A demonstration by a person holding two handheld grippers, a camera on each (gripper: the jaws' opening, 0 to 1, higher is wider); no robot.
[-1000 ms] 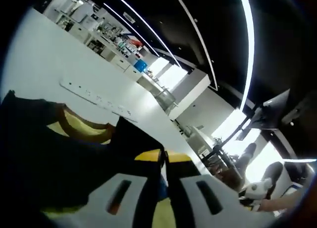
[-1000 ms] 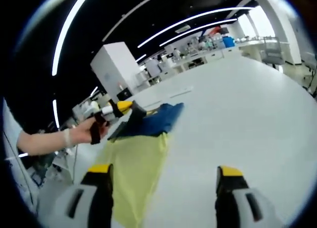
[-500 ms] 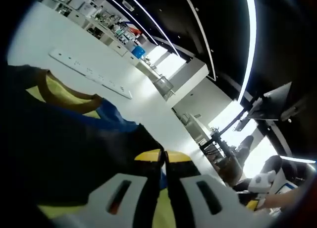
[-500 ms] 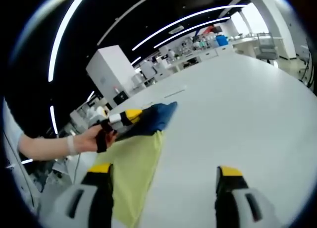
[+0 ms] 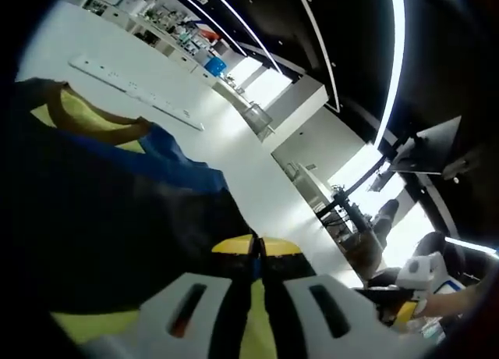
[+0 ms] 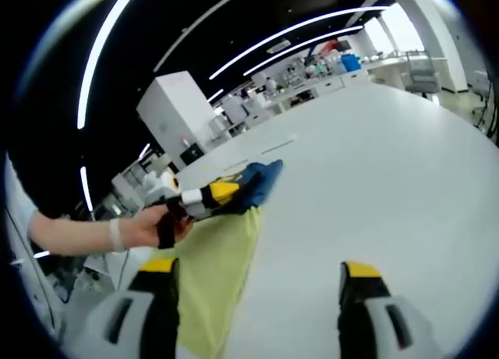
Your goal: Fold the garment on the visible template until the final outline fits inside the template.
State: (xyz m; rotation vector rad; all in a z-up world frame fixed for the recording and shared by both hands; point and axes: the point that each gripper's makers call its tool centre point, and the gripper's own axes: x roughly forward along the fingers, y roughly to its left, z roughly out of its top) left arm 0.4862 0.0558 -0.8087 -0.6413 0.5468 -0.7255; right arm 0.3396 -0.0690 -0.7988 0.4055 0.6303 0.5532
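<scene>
Left claw (image 5: pixel 257 250) clamped tight on the dark navy and yellow fabric garment (image 5: pixel 117 211), lower left of frame. Right claw (image 6: pixel 257 277) gaping wide, gripping nothing, over the white bench (image 6: pixel 374 187). Garment left of centre there, on the pale yellow sheet template (image 6: pixel 214 269).

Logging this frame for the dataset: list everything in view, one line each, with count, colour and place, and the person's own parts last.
garment: one, dark blue with yellow lining, pinched in the left gripper
template: one, pale yellow sheet, on the table under the garment
table: one, white, beneath everything
power strip: one, white, on the table beyond the garment
left gripper: one, grey with yellow tips, shut on the garment
right gripper: one, grey with yellow tips, open above the table
hand: one, holding the left gripper
</scene>
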